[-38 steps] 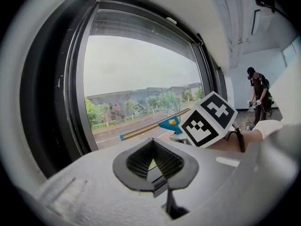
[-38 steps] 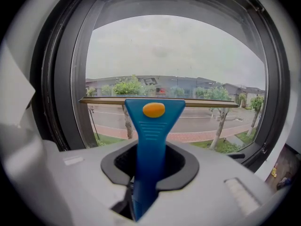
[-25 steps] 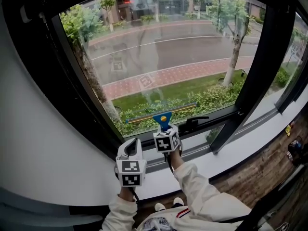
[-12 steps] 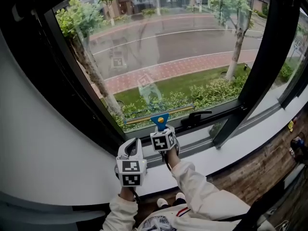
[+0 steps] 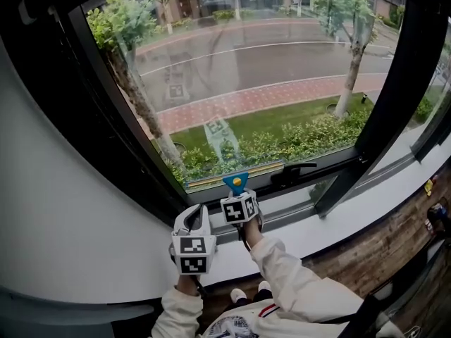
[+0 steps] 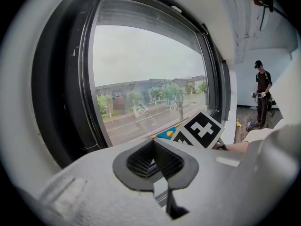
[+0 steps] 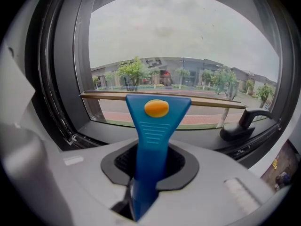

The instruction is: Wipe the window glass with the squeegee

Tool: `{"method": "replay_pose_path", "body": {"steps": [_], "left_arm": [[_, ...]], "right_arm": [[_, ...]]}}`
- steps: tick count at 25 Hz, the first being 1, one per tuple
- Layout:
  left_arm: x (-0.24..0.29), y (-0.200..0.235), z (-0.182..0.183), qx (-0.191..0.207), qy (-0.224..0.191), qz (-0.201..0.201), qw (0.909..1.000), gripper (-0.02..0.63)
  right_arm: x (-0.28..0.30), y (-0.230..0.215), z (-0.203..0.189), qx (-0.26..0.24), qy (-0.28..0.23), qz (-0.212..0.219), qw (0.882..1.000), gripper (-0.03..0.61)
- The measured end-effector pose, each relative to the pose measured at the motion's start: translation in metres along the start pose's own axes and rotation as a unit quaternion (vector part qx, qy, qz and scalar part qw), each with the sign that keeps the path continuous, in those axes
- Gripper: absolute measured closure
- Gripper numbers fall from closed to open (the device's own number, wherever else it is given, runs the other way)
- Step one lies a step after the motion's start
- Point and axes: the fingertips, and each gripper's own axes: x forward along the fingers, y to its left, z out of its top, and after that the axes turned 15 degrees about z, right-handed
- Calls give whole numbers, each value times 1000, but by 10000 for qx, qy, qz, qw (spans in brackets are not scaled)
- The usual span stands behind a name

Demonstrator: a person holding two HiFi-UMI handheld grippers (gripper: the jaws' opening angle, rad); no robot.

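My right gripper (image 5: 239, 201) is shut on the blue handle of the squeegee (image 7: 150, 131), which has an orange dot near its head. The squeegee's long blade (image 7: 162, 99) lies level against the window glass (image 5: 246, 76) close to the pane's bottom edge; in the head view the blade (image 5: 229, 174) sits just above the lower frame. My left gripper (image 5: 192, 225) hangs below and to the left of the right one, shut and holding nothing, its jaws pointing up at the window (image 6: 141, 84). The right gripper's marker cube (image 6: 202, 128) shows at the left gripper view's centre right.
A black window frame (image 5: 113, 118) surrounds the pane. A black window handle (image 5: 292, 172) sits on the lower frame right of the squeegee, also visible as the handle (image 7: 247, 124). A white sill (image 5: 338, 224) runs below. A person (image 6: 261, 93) stands far off indoors.
The right gripper has drawn the squeegee down the glass, so the blade now rests nearer the bottom frame. The left gripper has stayed put.
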Motion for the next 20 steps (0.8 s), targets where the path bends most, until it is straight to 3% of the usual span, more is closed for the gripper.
{"method": "replay_pose_path", "body": {"steps": [15, 20], "left_arm": [[1, -11, -14, -409, 75, -236, 9989, 614], [-4, -11, -13, -644, 30, -326, 9974, 614]], "right_arm": [[4, -3, -4, -118, 782, 23, 9969, 482], [5, -4, -9, 54, 1071, 97, 9942, 485]]}}
